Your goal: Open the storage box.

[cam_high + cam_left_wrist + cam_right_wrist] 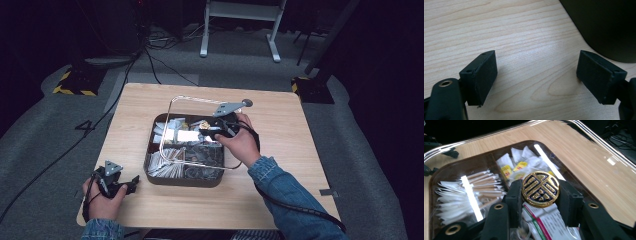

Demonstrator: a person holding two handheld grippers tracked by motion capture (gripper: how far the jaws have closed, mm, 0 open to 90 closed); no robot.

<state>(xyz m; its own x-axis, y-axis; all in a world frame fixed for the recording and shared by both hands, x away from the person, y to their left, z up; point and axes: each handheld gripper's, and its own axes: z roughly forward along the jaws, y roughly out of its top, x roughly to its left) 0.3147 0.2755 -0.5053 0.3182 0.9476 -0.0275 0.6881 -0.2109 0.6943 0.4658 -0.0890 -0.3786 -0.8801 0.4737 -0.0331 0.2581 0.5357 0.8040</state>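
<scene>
A dark square box (150, 150) in the middle of the table holds sachets and tea bags (172, 130) in compartments. A clear lid (172, 107) with a round gold knob (204, 126) hangs tilted above it. My right gripper (210, 127) is shut on that knob. In the right gripper view the gold knob (540, 189) sits squeezed between both black pads (515, 195), with the clear lid (599, 142) spreading around it over the box (439, 172). My left gripper (125, 185) rests open near the table's front left; in its own view the left gripper (536, 75) has bare wood between its fingers.
The box's dark corner (604, 25) stands just right of my left gripper. White sachets (451, 195) and yellow-tagged tea bags (520, 166) lie under the lid. The wooden table (280, 120) has bare room on both sides of the box. Cables (150, 55) and a stand (240, 30) are on the floor beyond.
</scene>
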